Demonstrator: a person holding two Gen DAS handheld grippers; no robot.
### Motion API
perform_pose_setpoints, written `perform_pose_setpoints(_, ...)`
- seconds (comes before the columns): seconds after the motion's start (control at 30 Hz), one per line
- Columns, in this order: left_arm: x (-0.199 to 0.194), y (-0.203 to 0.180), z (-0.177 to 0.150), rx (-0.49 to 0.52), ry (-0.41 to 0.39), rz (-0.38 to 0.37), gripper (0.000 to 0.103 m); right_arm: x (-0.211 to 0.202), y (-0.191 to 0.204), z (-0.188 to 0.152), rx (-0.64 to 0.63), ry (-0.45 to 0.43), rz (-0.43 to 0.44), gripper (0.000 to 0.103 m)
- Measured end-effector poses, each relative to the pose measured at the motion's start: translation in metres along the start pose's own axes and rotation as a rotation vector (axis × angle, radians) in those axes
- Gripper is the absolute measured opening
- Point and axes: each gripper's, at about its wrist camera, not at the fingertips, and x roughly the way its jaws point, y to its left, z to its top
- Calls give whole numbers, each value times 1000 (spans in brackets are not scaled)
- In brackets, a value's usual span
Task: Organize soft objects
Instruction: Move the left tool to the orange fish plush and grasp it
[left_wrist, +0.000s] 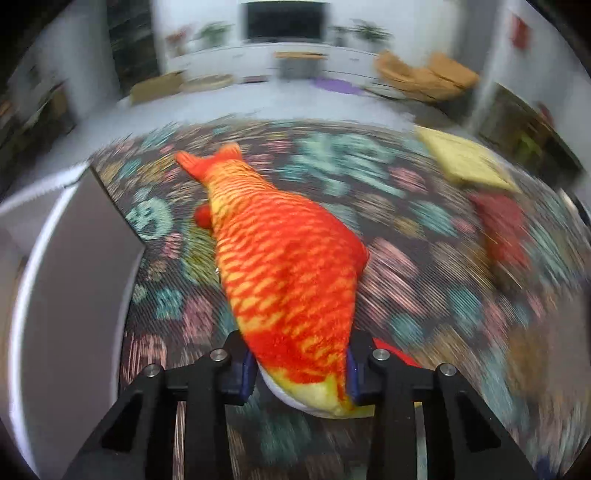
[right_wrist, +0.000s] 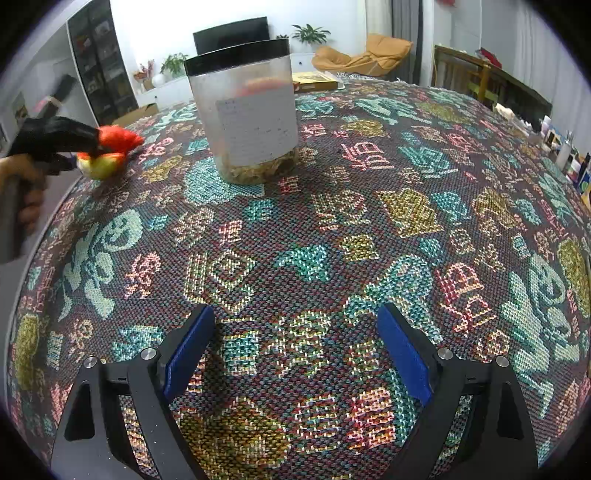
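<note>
Plush fish (left_wrist: 284, 266): head pinched between left gripper (left_wrist: 301, 373) jaws; lift gently toward container (right_wrist: 243, 110); right gripper (right_wrist: 295, 354) wide, empty.

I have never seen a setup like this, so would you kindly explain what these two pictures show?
A person holds a hand-held two-finger gripper in each hand; each carries a camera looking along its fingers. The left camera's picture shows the left gripper shut on a plush fish. The right camera's picture shows the right gripper open and empty above a patterned tablecloth. On the cloth stands a clear jar with a black rim; the fish and a hand show at far left.
</note>
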Motion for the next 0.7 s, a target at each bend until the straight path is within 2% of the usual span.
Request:
perform_pose_setpoints(0.17, -61, -29, -73, 148, 17, -71, 37, 0, 0, 0, 1, 0, 1, 92)
perform_pose_setpoints(0.27, -77, -41, -115, 210, 39, -110, 46, 0, 0, 0, -1, 0, 0, 92)
perform_pose_setpoints(0.33, -73, -51, -131, 243, 44, -124, 76, 1, 0, 0, -5, 3, -7, 92)
perform_pose_setpoints(0.37, -70, -56, -139, 256, 38, -102, 81, 1, 1, 0, -10, 5, -12, 92)
perform_pose_setpoints(0.4, -65, -58, -143, 257, 37, -72, 85, 1, 2, 0, -17, 7, -19, 92)
perform_pose_setpoints(0.47, -54, -60, -153, 246, 39, -36, 85, 2, 3, 0, -28, 12, -32, 92)
perform_pose_setpoints(0.5, -51, -58, -153, 225, 36, -39, 87, 2, 4, 0, -30, 13, -35, 92)
perform_pose_setpoints(0.6, -45, -48, -154, 140, 12, -26, 101, 2, 4, 0, -30, 13, -34, 92)
perform_pose_setpoints(0.67, -39, -37, -156, 70, -1, -40, 103, 2, 4, 0, -32, 13, -36, 92)
perform_pose_setpoints(0.7, -40, -35, -157, 56, -37, -42, 103, 2, 3, 0, -33, 14, -37, 92)
